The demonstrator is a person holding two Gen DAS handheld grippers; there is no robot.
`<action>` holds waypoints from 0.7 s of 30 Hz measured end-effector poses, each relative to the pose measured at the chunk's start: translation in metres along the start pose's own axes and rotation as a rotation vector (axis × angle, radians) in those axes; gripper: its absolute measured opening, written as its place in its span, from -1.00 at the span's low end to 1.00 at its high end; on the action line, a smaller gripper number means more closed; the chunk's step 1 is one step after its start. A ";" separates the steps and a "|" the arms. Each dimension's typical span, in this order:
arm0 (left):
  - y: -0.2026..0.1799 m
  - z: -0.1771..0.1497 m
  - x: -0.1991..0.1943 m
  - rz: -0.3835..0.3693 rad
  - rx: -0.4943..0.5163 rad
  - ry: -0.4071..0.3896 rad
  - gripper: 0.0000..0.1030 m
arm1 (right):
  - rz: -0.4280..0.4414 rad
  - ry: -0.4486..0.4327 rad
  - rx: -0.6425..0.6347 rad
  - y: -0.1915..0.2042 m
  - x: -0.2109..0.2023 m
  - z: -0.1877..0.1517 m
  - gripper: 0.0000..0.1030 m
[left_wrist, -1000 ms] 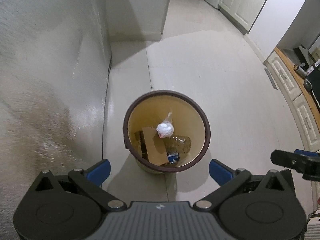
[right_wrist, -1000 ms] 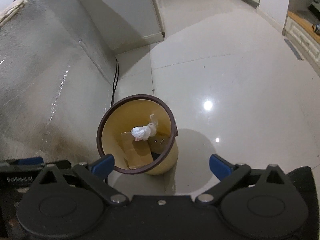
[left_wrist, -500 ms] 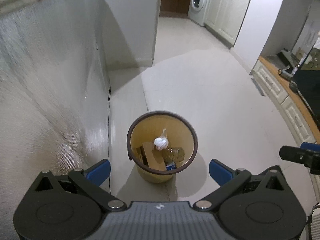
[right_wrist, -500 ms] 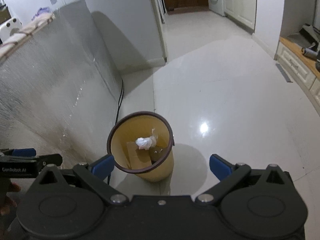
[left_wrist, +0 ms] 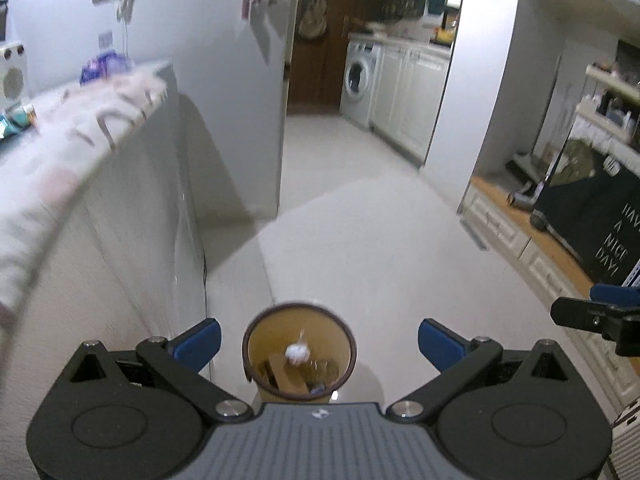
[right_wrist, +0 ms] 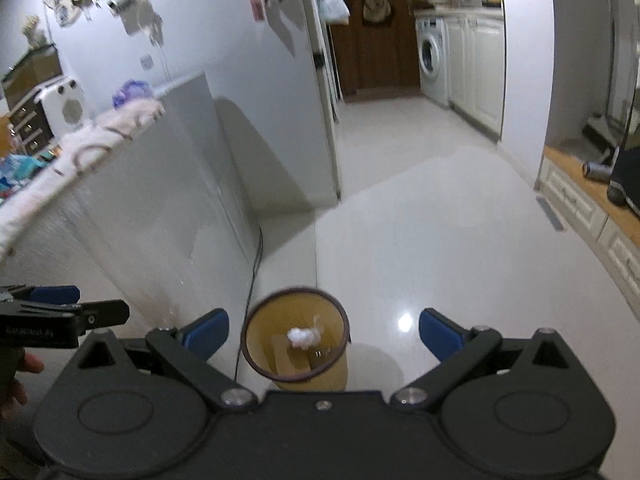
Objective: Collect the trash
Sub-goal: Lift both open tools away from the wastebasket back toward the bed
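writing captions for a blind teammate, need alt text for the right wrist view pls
The open, empty right gripper looks down at a yellow bin with a dark rim on a glossy white tiled floor; a white wad of paper lies on cardboard inside. The left gripper shows at the left edge, a washing machine far behind.

Left black two-finger gripper with blue pads [left_wrist: 319, 340]: jaws spread wide, nothing between them, pointing forward and down. Right black two-finger gripper with blue pads [right_wrist: 323, 334]: jaws equally wide apart, empty, same forward-down tilt. Both held side by side at about the same height, apart from each other. Bare fingers [right_wrist: 18, 376] of the person's hand show under the left gripper's body in the right wrist view.
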State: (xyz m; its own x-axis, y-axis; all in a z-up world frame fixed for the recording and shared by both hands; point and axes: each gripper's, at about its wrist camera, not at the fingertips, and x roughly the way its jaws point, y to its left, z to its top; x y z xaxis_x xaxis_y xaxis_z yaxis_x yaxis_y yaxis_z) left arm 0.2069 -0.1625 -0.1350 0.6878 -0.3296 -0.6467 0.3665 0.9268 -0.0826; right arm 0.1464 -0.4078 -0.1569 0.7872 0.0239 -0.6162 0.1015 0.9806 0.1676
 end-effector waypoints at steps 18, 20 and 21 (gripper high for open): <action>0.016 0.021 -0.157 0.056 0.032 -0.309 1.00 | 0.108 -0.315 -0.156 0.074 -0.114 0.044 0.99; 0.029 0.022 -0.167 0.083 0.025 -0.327 1.00 | 0.136 -0.329 -0.168 0.088 -0.114 0.048 0.99; 0.038 0.021 -0.174 0.099 0.022 -0.335 1.00 | 0.154 -0.335 -0.172 0.096 -0.113 0.051 0.99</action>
State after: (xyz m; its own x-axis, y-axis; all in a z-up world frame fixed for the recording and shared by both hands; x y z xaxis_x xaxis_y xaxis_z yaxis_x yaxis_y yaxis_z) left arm 0.1146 -0.0743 -0.0095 0.8867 -0.2828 -0.3659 0.2990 0.9542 -0.0129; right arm 0.0983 -0.3264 -0.0325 0.9426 0.1365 -0.3048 -0.1143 0.9894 0.0897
